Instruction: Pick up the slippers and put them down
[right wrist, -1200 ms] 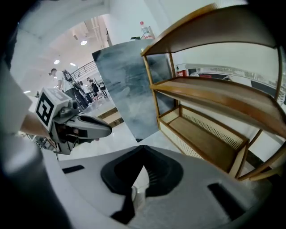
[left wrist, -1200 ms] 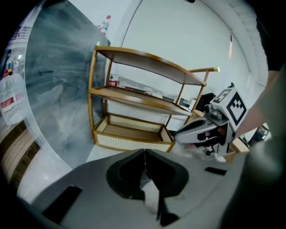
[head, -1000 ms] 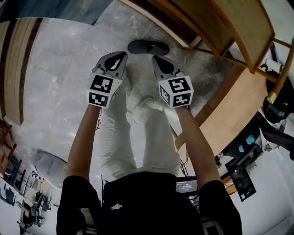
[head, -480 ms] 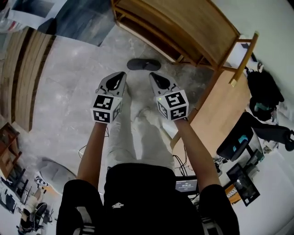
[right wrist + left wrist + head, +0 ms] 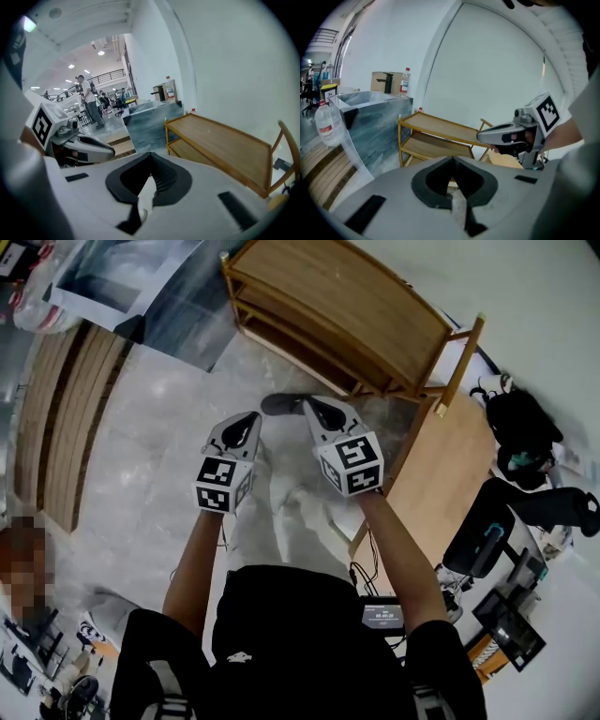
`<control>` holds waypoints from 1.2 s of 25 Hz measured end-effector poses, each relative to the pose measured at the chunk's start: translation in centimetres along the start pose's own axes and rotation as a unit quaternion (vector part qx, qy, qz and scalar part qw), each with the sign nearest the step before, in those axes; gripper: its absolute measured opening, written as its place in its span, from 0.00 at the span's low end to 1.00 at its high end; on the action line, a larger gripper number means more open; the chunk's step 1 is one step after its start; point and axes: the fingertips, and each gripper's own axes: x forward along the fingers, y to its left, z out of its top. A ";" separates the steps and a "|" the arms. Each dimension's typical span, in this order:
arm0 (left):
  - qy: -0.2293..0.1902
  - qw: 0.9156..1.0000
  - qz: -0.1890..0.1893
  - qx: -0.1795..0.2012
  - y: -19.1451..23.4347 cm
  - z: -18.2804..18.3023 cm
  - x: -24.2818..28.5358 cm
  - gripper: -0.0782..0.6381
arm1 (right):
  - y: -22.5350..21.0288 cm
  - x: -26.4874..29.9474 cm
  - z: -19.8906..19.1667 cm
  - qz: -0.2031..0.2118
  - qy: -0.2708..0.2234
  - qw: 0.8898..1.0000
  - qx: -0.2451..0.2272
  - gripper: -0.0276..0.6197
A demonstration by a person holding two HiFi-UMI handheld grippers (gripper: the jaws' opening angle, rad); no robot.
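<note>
One dark grey slipper (image 5: 281, 404) lies on the grey stone floor in front of the wooden rack, partly hidden behind the tip of my right gripper (image 5: 309, 405). My left gripper (image 5: 250, 418) is held beside it at the same height, well above the floor. Both are shut with nothing between their jaws, which meet at the tips in the left gripper view (image 5: 452, 160) and the right gripper view (image 5: 150, 155). Each gripper view shows the other gripper alongside: the right gripper (image 5: 506, 133) and the left gripper (image 5: 79, 147). I see no second slipper.
A two-shelf wooden rack (image 5: 337, 315) stands ahead against the white wall. A wooden tabletop (image 5: 441, 474) lies to the right, with a black chair (image 5: 487, 531) and a dark bag (image 5: 520, 432) beyond. Wooden slats (image 5: 56, 418) and a plastic-wrapped panel (image 5: 141, 287) lie left.
Both grippers have risen together, still shut and empty. The slipper has stayed on the floor and now looks smaller and farther below, and more of the rack and wall has come into view.
</note>
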 end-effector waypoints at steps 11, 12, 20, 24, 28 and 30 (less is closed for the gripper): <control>-0.053 0.998 -0.010 0.038 -5.8 7.8 -6.5 0.12 | 2.3 -7.9 7.9 -0.018 -0.083 0.996 -0.023 0.04; -0.063 0.997 -0.005 0.046 -6.1 8.4 -7.2 0.12 | 2.5 -8.7 8.5 -0.020 -0.091 0.995 -0.026 0.04; -0.145 0.985 0.027 0.089 -9.7 14.5 -12.7 0.12 | 4.4 -15.4 13.2 -0.020 -0.149 0.987 -0.050 0.04; -0.170 0.980 0.031 0.101 -12.0 16.0 -15.6 0.12 | 6.0 -18.9 14.7 -0.017 -0.170 0.983 -0.062 0.04; -0.202 0.972 0.037 0.112 -13.9 17.4 -18.2 0.12 | 7.4 -21.6 15.7 -0.015 -0.191 0.979 -0.074 0.04; -0.216 0.968 0.038 0.119 -14.6 18.0 -19.1 0.12 | 8.0 -22.5 15.9 -0.014 -0.199 0.977 -0.078 0.04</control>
